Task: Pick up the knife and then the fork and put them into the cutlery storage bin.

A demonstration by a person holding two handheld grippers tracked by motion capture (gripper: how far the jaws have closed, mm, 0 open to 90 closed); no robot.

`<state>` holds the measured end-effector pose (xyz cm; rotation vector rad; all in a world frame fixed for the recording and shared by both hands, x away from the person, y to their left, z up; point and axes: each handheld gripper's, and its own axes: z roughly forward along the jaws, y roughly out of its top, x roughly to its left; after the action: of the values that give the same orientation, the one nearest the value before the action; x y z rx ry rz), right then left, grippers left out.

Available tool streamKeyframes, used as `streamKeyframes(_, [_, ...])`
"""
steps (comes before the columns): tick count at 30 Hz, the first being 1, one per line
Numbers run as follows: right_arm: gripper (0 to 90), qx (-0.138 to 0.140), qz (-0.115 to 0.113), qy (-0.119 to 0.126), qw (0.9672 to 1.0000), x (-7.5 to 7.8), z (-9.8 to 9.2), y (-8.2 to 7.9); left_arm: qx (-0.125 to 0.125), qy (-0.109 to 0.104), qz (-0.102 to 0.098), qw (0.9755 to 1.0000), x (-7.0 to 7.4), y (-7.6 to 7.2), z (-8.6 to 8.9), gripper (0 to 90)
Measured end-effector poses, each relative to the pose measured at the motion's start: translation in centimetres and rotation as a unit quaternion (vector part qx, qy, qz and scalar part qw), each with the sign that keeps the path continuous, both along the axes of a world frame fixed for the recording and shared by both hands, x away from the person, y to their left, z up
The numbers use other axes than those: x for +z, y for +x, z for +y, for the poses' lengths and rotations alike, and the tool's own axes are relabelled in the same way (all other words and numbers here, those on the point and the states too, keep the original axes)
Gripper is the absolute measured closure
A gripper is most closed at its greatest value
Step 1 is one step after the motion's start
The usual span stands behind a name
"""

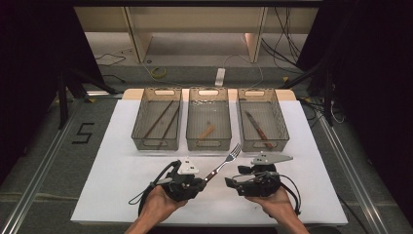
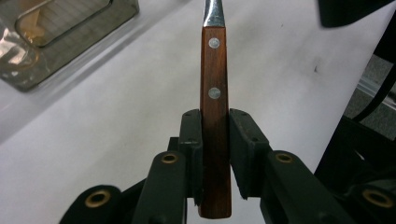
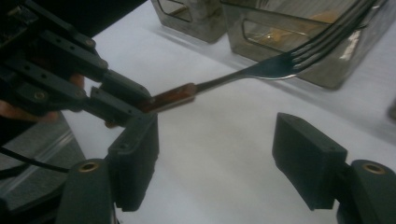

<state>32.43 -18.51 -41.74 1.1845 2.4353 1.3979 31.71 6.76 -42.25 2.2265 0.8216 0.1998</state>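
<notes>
Above the white table sheet [image 1: 117, 170], the fork [image 1: 225, 162] hangs clamped by its wooden handle in the left gripper [image 1: 195, 183], tines toward the middle tray [image 1: 208, 141]. Just beside it, the right gripper [image 1: 229, 184] stands wide and empty. Three trays line the sheet's far edge; beyond lie grey floor [image 1: 195, 75], cables and dark curtains.
</notes>
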Motion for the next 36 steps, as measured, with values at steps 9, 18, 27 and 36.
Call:
streamKeyframes(9, [40.8,-0.002,0.052,0.045,0.9977,-0.9,1.0,1.6,-0.004,-0.010,-0.013,0.9998,0.2,-0.4,-1.0,75.4])
streamKeyframes(18, [49.4,0.012,0.084,0.081,0.9930,-1.3,1.5,2.0,-0.002,-0.028,-0.029,0.9992,0.4,-0.9,-1.4,75.3])
streamKeyframes(27, [64.7,0.015,0.102,0.113,0.9882,-1.4,1.5,2.2,-0.003,-0.036,-0.038,0.9986,0.3,-1.2,-1.5,75.2])
streamKeyframes(36, [80.8,0.023,0.123,0.159,0.9793,-1.1,1.2,2.2,-0.009,-0.046,-0.030,0.9985,-0.3,-1.1,-1.7,74.1])
